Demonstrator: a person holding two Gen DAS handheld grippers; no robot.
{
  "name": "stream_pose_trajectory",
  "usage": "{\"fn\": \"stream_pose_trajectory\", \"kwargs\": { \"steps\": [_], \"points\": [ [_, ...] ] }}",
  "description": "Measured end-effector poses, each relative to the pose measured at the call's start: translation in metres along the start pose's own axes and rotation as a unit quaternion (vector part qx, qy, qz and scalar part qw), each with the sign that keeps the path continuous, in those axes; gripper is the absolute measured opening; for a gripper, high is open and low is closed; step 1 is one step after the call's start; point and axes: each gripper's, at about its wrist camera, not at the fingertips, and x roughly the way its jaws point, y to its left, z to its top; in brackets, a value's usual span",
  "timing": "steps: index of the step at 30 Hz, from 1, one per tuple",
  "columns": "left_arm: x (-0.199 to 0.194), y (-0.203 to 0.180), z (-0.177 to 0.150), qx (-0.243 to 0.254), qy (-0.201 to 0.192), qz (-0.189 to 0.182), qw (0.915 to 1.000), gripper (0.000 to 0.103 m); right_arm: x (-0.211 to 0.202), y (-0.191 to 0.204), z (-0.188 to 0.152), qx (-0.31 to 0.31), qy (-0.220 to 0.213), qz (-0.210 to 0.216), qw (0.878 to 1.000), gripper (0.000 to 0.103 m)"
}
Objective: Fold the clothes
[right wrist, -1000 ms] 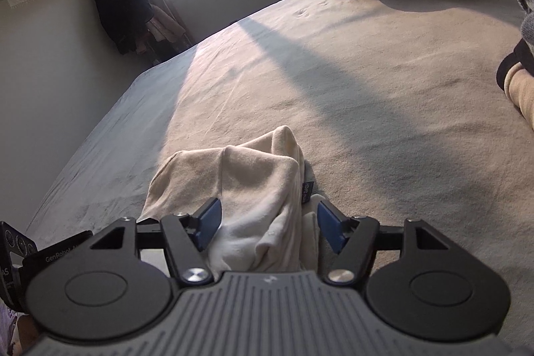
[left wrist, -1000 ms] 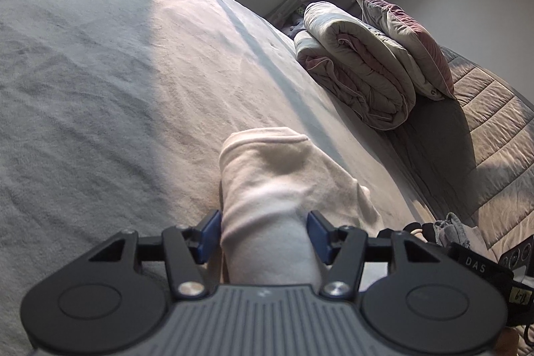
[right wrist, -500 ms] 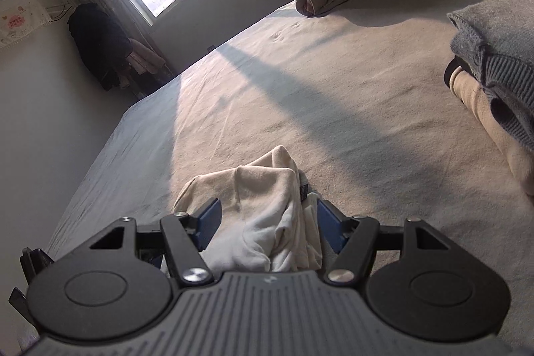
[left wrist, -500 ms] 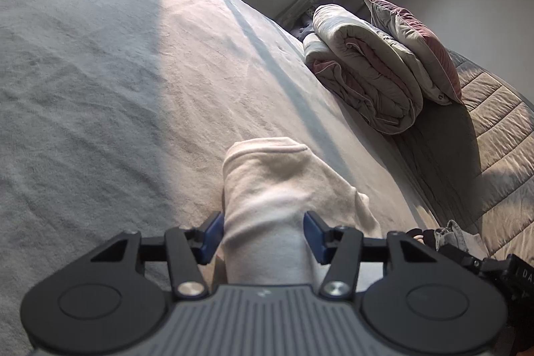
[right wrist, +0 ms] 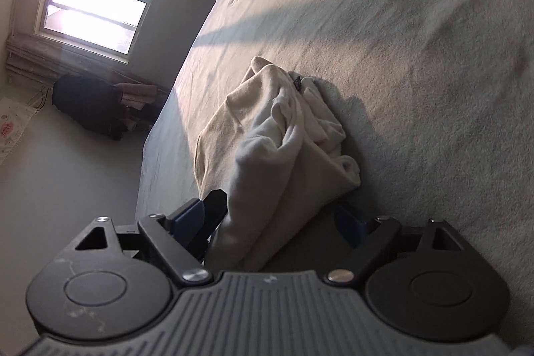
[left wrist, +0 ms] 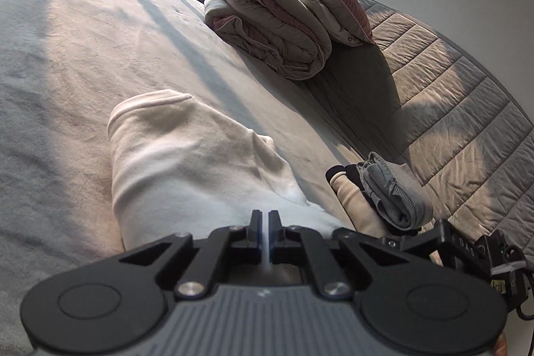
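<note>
A: Where does the cream garment (left wrist: 187, 169) lie?

B: On the bed (left wrist: 66, 55), bunched into a long roll. In the left wrist view it runs from under the left gripper (left wrist: 265, 231) away toward the far left, so its long axis follows the way the tool points.

A: What are the tools doing?

B: The left gripper's jaws are brought together to a thin slit right over the near end of the cloth; whether any fabric is pinched between them I cannot tell. The right gripper (right wrist: 277, 221) is opening, its jaws wide. The garment (right wrist: 280, 149) passes between them, leaning against the left pad, clear of the right one.

A: Which hand is better placed?

B: I judge both sit at the near end, so the far, rounded end is the free one. A fold would likely bring that end back along the axis.

A: Anything nearby?

B: A stack of folded clothes (left wrist: 377, 192) lies near on the right, and a rolled duvet (left wrist: 270, 22) at the far end.
</note>
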Motion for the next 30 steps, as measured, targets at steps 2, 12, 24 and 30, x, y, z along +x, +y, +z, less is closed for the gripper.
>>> {"fn": "stream_pose_trajectory", "kwargs": {
  "steps": [2, 12, 24, 30],
  "points": [
    [0.001, 0.002, -0.001, 0.007, 0.01, -0.005, 0.9999, 0.003, 0.006, 0.003, -0.006, -0.009, -0.018, -0.007, 1.0, 0.088],
    [0.007, -0.006, -0.008, 0.067, 0.047, -0.008, 0.9966, 0.003, -0.001, -0.008, -0.016, -0.021, -0.109, -0.042, 0.993, 0.04],
    [0.005, 0.0, -0.006, 0.046, 0.038, -0.021, 0.998, 0.003, -0.017, 0.001, -0.014, -0.033, -0.114, -0.049, 0.992, 0.04],
    [0.002, 0.001, -0.005, 0.034, 0.029, -0.029, 0.9986, 0.006, -0.024, 0.007, -0.017, -0.058, -0.125, -0.069, 0.988, 0.044]
  ]
}}
